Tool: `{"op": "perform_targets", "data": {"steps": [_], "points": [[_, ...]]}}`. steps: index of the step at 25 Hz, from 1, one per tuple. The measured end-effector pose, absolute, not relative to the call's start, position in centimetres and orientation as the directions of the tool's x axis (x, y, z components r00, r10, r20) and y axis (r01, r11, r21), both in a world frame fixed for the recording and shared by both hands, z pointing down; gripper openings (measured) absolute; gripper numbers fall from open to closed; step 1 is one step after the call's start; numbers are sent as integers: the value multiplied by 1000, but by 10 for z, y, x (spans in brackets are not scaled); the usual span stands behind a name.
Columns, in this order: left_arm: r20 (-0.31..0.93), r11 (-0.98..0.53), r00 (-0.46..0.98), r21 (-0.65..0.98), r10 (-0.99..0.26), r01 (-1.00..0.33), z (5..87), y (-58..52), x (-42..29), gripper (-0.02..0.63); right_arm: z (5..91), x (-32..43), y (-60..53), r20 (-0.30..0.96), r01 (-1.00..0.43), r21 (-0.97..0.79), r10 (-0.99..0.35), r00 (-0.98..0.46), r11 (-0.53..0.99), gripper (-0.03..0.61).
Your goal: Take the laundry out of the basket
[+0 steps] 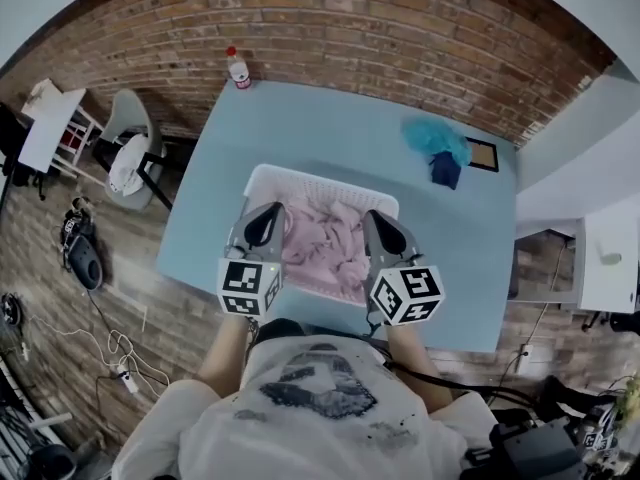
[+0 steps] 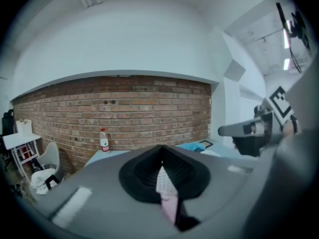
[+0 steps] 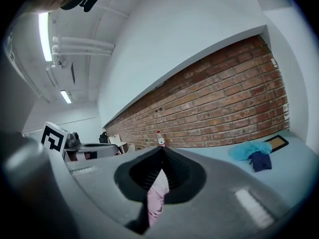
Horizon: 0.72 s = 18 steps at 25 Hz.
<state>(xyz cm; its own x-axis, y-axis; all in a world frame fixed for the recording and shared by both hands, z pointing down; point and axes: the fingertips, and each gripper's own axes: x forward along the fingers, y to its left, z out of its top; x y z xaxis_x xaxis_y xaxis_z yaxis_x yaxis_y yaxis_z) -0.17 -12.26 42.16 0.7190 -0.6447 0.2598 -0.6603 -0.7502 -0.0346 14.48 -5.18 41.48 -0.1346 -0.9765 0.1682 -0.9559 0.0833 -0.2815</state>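
A white perforated basket [image 1: 320,180] stands on the blue table [image 1: 330,118], full of pink laundry [image 1: 325,248]. My left gripper [image 1: 268,214] hovers over the basket's near left part and my right gripper [image 1: 377,218] over its near right part, both pointing away from me. In the left gripper view the jaws of the left gripper [image 2: 160,148] meet at the tip; a strip of white basket and pink laundry [image 2: 168,203] shows through the slit below. The right gripper [image 3: 160,149] is shut the same way, with pink laundry [image 3: 154,198] below it. No cloth looks lifted.
A light blue cloth [image 1: 435,138] and a dark blue cloth [image 1: 445,170] lie at the table's far right, beside a black-framed panel [image 1: 482,154]. A red-capped bottle [image 1: 238,68] stands at the far edge by the brick wall. A grey chair [image 1: 130,153] stands left of the table.
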Motion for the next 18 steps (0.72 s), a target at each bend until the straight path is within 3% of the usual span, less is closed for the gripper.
{"op": "perform_targets", "data": {"steps": [18], "points": [[290, -913, 874, 3, -389, -408, 436, -172, 46, -11, 421, 158, -87, 227, -958, -251, -970, 81, -139, -3]]}}
